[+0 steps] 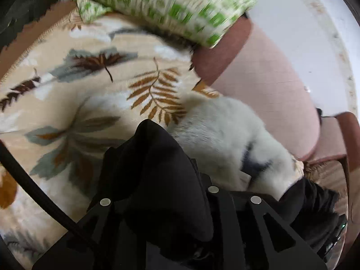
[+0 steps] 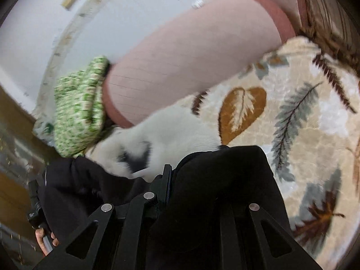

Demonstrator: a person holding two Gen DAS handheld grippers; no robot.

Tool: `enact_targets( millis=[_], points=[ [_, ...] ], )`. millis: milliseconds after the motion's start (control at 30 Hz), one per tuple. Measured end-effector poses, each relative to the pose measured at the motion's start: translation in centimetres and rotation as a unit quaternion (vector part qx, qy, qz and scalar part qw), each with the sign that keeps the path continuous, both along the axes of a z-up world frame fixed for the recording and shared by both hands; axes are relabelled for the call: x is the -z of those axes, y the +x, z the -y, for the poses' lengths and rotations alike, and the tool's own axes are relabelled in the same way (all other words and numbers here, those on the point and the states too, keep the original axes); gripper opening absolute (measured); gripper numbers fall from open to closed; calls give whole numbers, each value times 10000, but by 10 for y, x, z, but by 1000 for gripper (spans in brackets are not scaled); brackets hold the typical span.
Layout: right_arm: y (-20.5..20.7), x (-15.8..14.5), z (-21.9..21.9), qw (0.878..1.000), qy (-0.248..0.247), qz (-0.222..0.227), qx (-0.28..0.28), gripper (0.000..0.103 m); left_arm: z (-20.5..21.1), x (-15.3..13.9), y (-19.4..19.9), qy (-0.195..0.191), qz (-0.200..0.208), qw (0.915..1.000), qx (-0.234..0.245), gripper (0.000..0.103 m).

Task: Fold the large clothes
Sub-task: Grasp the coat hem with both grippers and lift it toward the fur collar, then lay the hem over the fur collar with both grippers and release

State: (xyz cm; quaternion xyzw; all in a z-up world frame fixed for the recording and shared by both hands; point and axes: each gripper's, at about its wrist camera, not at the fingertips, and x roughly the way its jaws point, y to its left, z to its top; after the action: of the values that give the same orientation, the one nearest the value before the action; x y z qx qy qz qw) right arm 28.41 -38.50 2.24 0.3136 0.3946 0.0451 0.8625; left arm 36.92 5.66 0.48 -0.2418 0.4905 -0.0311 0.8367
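1. Both grippers closed on the same garment: left gripper [image 1: 157, 157] buried in a bunch of black cloth [image 1: 155, 180], right gripper [image 2: 166, 175] likewise, black cloth draped over its jaws and hiding the fingertips.
2. Garment apparently a black coat with a white fleecy lining [image 1: 222, 139], lifted off the surface between the two grippers, lining side sagging toward the rug.
3. Judged early in the fold: cloth bunched and hanging, no flat panel, no crease, no tidy edge visible. Spreading, squaring and all folds seemingly left to do.
4. Surface below: a cream rug with a leaf pattern [image 1: 90, 85] in brown, grey and ochre, fringed at the edge.
5. Beyond it, a pink cushion [image 1: 265, 85] with darker red piping, and a green-and-white patterned pillow [image 1: 171, 2] touching its end.
6. White wall [image 2: 33, 33] behind, with a pale trim strip. Both views blurred.
7. Bare fingers [image 2: 45, 240] on a handle at the right view's lower left.
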Motion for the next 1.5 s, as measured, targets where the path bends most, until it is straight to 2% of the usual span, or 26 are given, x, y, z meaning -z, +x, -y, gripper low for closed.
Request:
enact_targets(
  millis=[133, 233, 367, 433, 500, 567, 633, 667, 733, 767, 833, 867, 933, 1067, 1100, 1167, 1200, 1233, 1300, 1367, 1433, 1500],
  points=[
    [32, 39, 3, 9997, 109, -204, 83, 16, 3, 25, 27, -54, -200, 9998, -43, 19],
    [46, 58, 6, 9993, 181, -279, 164, 16, 7, 39, 36, -60, -213, 9997, -37, 19],
    [50, 79, 17, 9970, 644, -356, 219, 16, 3, 45, 37, -321, -196, 9993, 33, 23],
    [48, 83, 22, 9950, 918, -326, 240, 17, -1, 39, 34, -594, -145, 9980, 177, 36],
    [43, 78, 22, 9951, 912, -297, 236, 19, -4, 25, 26, -709, 12, 9971, 288, 48],
    [38, 64, 18, 9971, 705, -218, 178, 25, -6, 3, 9, -602, 265, 9973, 330, 56],
    [33, 46, 9, 9990, 423, -113, 94, 34, -6, -16, -7, -446, 516, 9971, 326, 72],
    [31, 37, 5, 9995, 285, -82, 65, 37, -7, -26, -18, -251, 655, 9973, 209, 74],
    [24, 24, 0, 9998, 206, 0, 74, 53, -8, -44, -38, 283, 942, 9951, -43, 77],
    [21, 19, -1, 9997, 179, 24, 142, 55, -8, -49, -43, 467, 1014, 9937, -70, 77],
    [13, 9, 1, 9995, 97, 70, 291, 76, -9, -58, -54, 744, 1080, 9913, -81, 77],
    [8, 2, 2, 9991, 0, 116, 418, 82, -9, -62, -61, 821, 1111, 9904, -69, 77],
    [-7, -19, 0, 9968, -316, 372, 635, 83, -9, -71, -76, 913, 1258, 9878, 13, 77],
    [-33, -71, -30, 9881, -1106, 979, 435, 83, 15, -80, -90, 1303, 1535, 9790, 319, 77],
    [-39, -83, -46, 9848, -1288, 1142, 226, 78, 26, -80, -92, 1352, 1605, 9766, 477, 77],
    [-44, -93, -75, 9812, -1372, 1335, -263, 54, 46, -76, -92, 1384, 1671, 9733, 753, 77],
    [-45, -93, -87, 9800, -1361, 1361, -502, 50, 55, -74, -92, 1399, 1688, 9718, 865, 77],
    [-44, -90, -102, 9782, -1355, 1374, -766, 40, 70, -68, -88, 1448, 1707, 9692, 1024, 77],
    [-32, -74, -133, 9709, -1651, 1248, -1205, 34, 90, -57, -76, 1632, 1630, 9657, 1194, 77],
    [-14, -51, -153, 9651, -2040, 1023, -1285, 33, 109, -39, -52, 2063, 1394, 9608, 1216, 77],
    [4, -28, -158, 9621, -2271, 824, -1265, 33, 113, -19, -24, 2556, 1136, 9552, 965, 77],
    [30, -3, -154, 9638, -2331, 580, -1155, 33, 104, 0, 3, 2755, 832, 9555, 655, 77]
  ],
)
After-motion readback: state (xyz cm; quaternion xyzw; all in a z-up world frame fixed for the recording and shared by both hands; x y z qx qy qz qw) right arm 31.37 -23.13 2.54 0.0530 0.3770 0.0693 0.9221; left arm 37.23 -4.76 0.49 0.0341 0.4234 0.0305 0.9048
